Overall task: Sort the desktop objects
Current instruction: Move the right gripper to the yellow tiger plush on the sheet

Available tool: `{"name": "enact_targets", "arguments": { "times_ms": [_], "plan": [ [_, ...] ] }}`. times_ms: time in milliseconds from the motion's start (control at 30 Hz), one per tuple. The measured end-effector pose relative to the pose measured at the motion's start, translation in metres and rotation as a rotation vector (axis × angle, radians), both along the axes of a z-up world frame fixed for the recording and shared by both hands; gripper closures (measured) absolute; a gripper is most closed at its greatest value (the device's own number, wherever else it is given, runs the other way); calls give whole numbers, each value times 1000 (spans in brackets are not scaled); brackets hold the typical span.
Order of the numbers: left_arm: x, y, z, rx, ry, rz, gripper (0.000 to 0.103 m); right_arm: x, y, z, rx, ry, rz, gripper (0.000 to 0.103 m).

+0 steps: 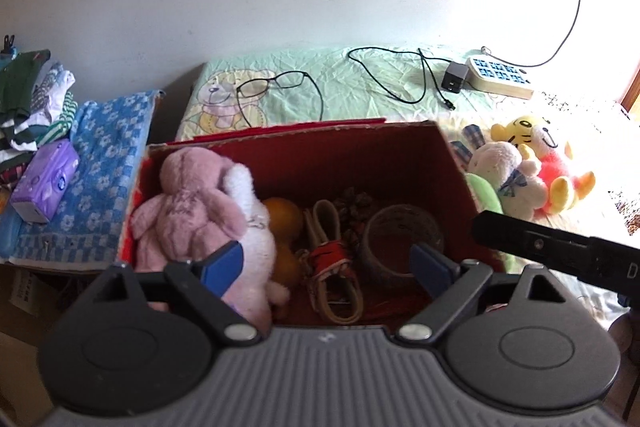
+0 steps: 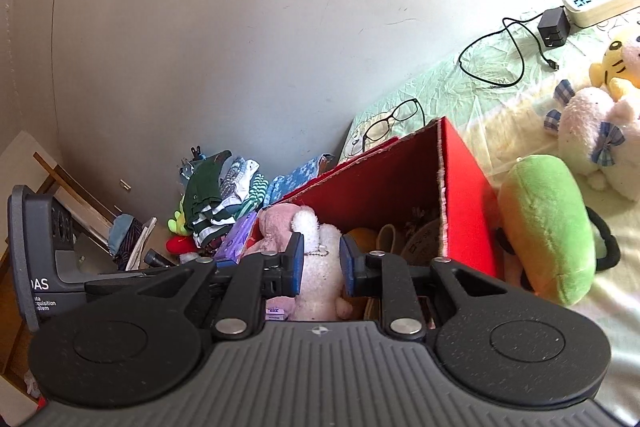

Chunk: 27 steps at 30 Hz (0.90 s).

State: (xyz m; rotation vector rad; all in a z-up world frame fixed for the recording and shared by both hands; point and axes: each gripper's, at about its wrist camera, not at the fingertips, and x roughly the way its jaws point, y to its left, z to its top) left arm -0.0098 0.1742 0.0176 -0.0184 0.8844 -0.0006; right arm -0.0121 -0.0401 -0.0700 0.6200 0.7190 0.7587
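Observation:
A red cardboard box (image 1: pixel 456 163) stands on the bed. A pink and white plush rabbit (image 1: pixel 192 211) lies in its left part, beside oranges (image 1: pixel 282 213), a small red shoe (image 1: pixel 336 259) and a round woven holder (image 1: pixel 400 239). My left gripper (image 1: pixel 326 263) hangs open over the box, empty. In the right wrist view my right gripper (image 2: pixel 320 263) has its pads either side of the rabbit's white part (image 2: pixel 318 267) in the red box (image 2: pixel 460 195), with a narrow gap.
Glasses (image 1: pixel 276 85), a black charger with cable (image 1: pixel 454 77) and a white power strip (image 1: pixel 500 77) lie on the green sheet behind the box. Plush toys (image 1: pixel 524 167) sit right of it, with a green plush (image 2: pixel 548 223). A purple tissue pack (image 1: pixel 44 183) and folded clothes (image 1: pixel 32 99) lie left.

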Motion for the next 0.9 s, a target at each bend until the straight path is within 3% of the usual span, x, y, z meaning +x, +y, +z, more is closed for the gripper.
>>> {"name": "enact_targets", "arguments": {
  "times_ms": [233, 533, 900],
  "plan": [
    [5, -84, 0, -12, -16, -62, 7, 14, -83, -6, 11, 25, -57, 77],
    [19, -187, -18, -20, -14, -148, 9, 34, -184, -27, -19, 91, -162, 77],
    [69, -256, -65, -54, -41, -221, 14, 65, -248, -61, -114, 185, -301, 75]
  ]
}}
